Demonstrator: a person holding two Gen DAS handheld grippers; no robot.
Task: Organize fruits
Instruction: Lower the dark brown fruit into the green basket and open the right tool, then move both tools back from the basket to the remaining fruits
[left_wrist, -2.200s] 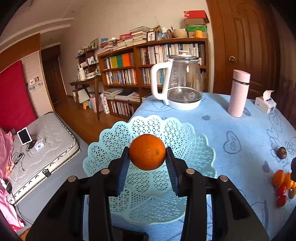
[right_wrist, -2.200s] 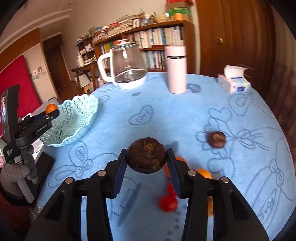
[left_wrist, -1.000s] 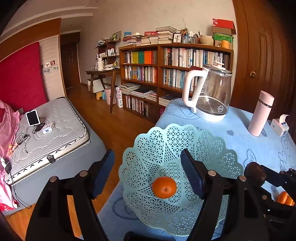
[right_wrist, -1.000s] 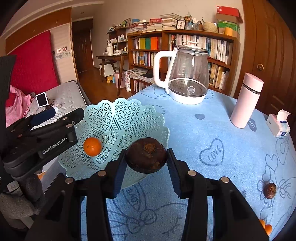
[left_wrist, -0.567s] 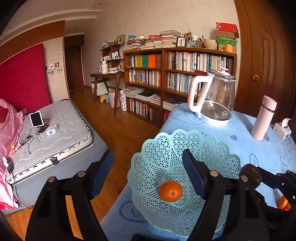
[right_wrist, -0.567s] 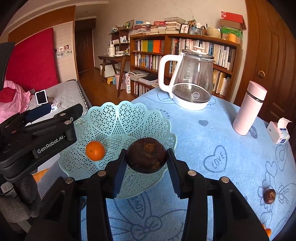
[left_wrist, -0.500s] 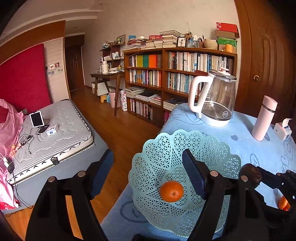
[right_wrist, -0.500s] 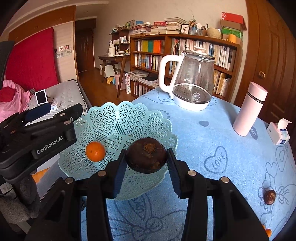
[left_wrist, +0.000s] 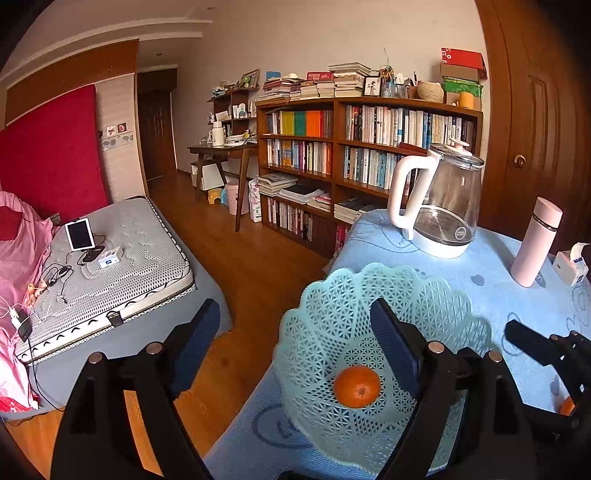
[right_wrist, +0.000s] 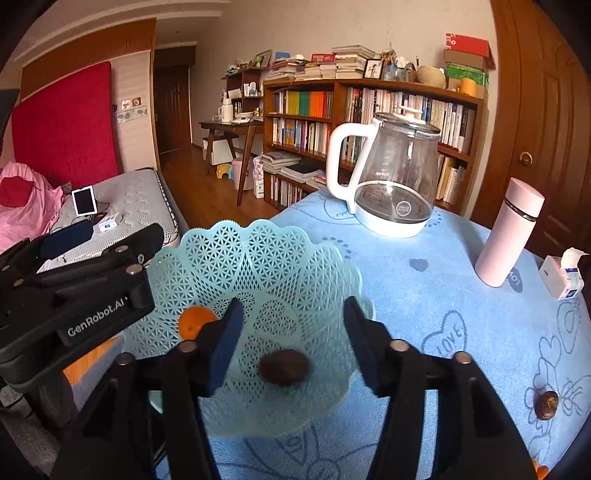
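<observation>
In the pale blue lattice basket (right_wrist: 280, 258) at the near-left edge of the table: one dark brown fruit (right_wrist: 283, 367), lying free on the mesh floor, and one orange (left_wrist: 357, 386) beside it, toward the side nearer the bed. Above the brown fruit, right gripper (right_wrist: 291, 343) with jaws spread wide and nothing between them, placed so as to leave the fruit sitting loose on the mesh. Off the basket's outer side, left gripper (left_wrist: 295, 336) likewise spread and empty, one finger over the rim, the other out over the wooden floor, probably drawn aside to leave room for the right. Still out on the blue tablecloth (right_wrist: 443, 295): a smaller brown fruit (right_wrist: 546, 405) well apart to the right, plus a sliver of something orange at the frame's lower edge, too cropped to name. Glass kettle (right_wrist: 391, 184), pink flask (right_wrist: 508, 240) and tissue box (right_wrist: 561, 277) further back, clear of the work. Judged from this: two pieces sorted, more to fetch, likely the small brown one next
</observation>
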